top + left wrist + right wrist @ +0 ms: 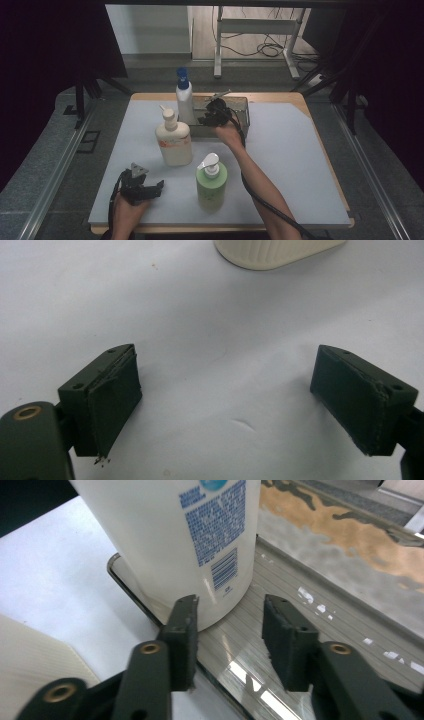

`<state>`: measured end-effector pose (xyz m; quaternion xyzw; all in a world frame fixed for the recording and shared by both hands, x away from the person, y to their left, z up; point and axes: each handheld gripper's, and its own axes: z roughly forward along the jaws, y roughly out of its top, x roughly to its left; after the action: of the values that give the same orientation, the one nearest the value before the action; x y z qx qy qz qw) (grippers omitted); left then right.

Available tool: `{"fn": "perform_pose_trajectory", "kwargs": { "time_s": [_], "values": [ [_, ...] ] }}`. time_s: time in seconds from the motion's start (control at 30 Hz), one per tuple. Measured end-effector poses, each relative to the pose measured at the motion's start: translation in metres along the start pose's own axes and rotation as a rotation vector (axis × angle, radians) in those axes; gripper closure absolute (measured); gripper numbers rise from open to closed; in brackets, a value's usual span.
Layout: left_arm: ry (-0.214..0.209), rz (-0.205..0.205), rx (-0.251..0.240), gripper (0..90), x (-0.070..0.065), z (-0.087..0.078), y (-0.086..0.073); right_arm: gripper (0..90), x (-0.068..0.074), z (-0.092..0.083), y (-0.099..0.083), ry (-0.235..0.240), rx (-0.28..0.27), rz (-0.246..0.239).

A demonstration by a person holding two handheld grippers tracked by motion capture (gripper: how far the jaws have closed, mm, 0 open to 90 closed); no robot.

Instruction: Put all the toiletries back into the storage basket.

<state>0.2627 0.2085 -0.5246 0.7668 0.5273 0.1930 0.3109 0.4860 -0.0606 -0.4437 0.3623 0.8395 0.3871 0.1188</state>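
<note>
A white bottle with a blue cap (184,97) stands in the left end of a metal tray (240,107) at the back of the table. In the right gripper view this white bottle (190,545) rises from the tray floor (300,620) just beyond my jaws. My right gripper (230,612) is open, its jaws apart by a small gap with nothing between them. From above, the right gripper (204,119) hangs at the tray's front edge beside the bottle. My left gripper (159,187) rests low at the front left, and in its own view the left gripper (225,370) is wide open over bare mat.
A cream pump bottle (174,140) stands in front of the tray, its base (275,250) just ahead of my left jaws. Nearer the front stands a green pump bottle (211,182). A pale mat (290,165) covers the table, with open surface to the right.
</note>
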Motion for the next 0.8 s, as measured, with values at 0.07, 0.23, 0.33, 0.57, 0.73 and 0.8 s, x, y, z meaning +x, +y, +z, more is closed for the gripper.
{"fn": "perform_pose_trajectory", "kwargs": {
  "time_s": [0.07,0.23,0.33,0.57,0.73,0.8],
  "values": [
    [0.000,0.000,0.000,12.0,0.000,0.000,0.000,51.9,0.001,-0.005,0.000,0.002,-0.009,0.000],
    [0.000,0.000,0.000,12.0,0.000,0.000,0.000,43.9,0.005,-0.016,0.000,0.015,-0.021,-0.029],
    [0.000,0.000,0.000,12.0,0.000,0.000,0.000,39.4,0.008,-0.022,-0.001,0.025,-0.022,-0.048],
    [0.000,0.000,-0.002,12.0,0.000,0.000,0.000,28.1,0.013,-0.036,-0.006,0.045,-0.030,-0.096],
    [-0.001,-0.002,-0.003,12.0,0.000,0.000,0.000,22.3,0.015,-0.049,-0.009,0.049,-0.033,-0.129],
    [-0.001,-0.002,-0.004,12.0,0.000,0.000,0.000,19.8,0.015,-0.054,-0.011,0.056,-0.033,-0.135]
  ]
}}
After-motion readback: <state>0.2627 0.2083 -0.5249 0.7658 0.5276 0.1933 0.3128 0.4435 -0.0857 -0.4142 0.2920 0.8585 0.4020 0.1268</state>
